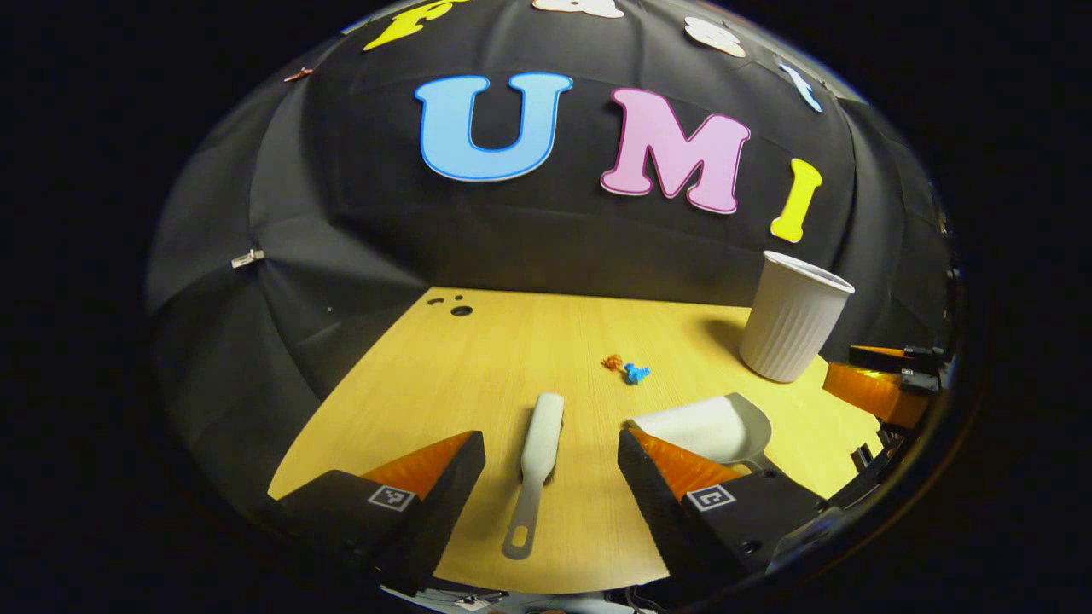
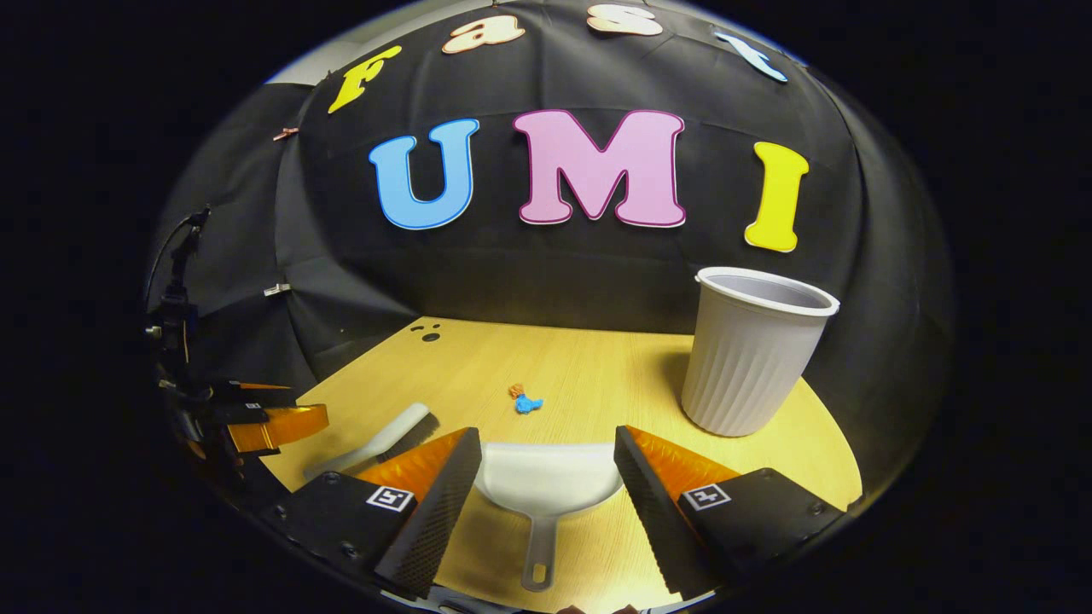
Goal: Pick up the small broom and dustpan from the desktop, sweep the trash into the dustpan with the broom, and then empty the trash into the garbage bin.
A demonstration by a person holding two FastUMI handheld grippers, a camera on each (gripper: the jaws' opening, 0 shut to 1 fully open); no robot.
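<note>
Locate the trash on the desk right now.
The trash lies mid-desk in the right gripper view, beyond the dustpan, left of the bin. In the left gripper view it sits beyond the broom.

Small broom [image 1: 537, 460]: pale grey, flat on the yellow wooden desktop [image 1: 478, 367], handle with hanging hole toward the near edge, head pointing at the wall; dark bristles [image 2: 415, 432] seen from the right gripper view. Dustpan [image 2: 546, 482]: same pale grey, lying flat just right of the broom, apart from it, mouth facing the wall, short handle with loop toward the near edge. Trash [image 1: 627, 368]: two tiny scraps, one orange, one blue, apparently touching, on bare desktop beyond both tools. Garbage bin [image 2: 751, 354]: pale ribbed cup shape, upright, open, at the far right of the desktop.
</note>
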